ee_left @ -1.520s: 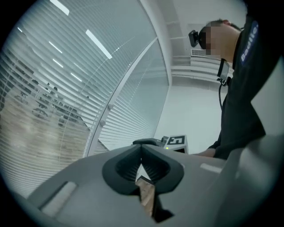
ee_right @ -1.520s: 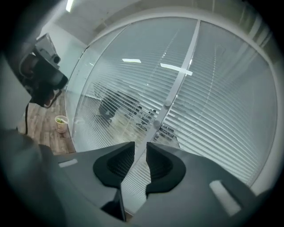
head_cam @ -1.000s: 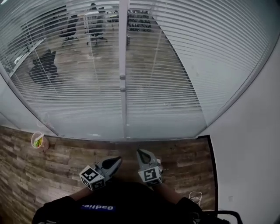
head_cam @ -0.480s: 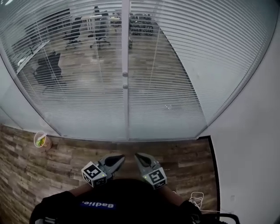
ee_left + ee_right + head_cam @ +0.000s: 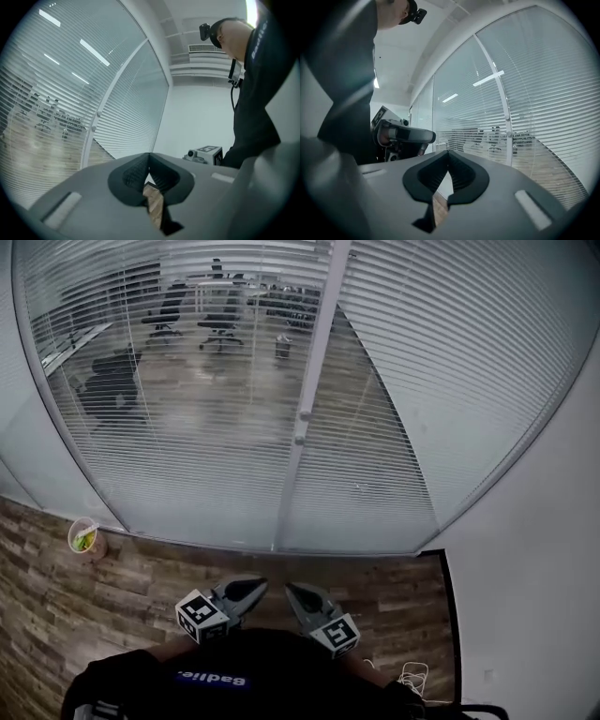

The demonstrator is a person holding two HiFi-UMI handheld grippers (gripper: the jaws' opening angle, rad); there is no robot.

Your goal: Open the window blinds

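Only the head view shows the cup [image 5: 82, 540]; left gripper [image 5: 149, 161] and right gripper [image 5: 448, 157] fingers meet, empty.

Window blinds [image 5: 187, 409] span the glass wall ahead, divided by an upright post [image 5: 302, 427]. A wall [image 5: 544, 549] stands to the right. On the floor [image 5: 141, 582], a cup [image 5: 82, 538] sits far left, just beside the glass. The left gripper [image 5: 255, 586] and right gripper [image 5: 292, 591] are side by side, nearest the person.

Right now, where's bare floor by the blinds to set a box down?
Bare wood floor runs along the foot of the blinds, from the cup at left to the white wall at right. Tight spots: round the cup, and the right corner by the cable.
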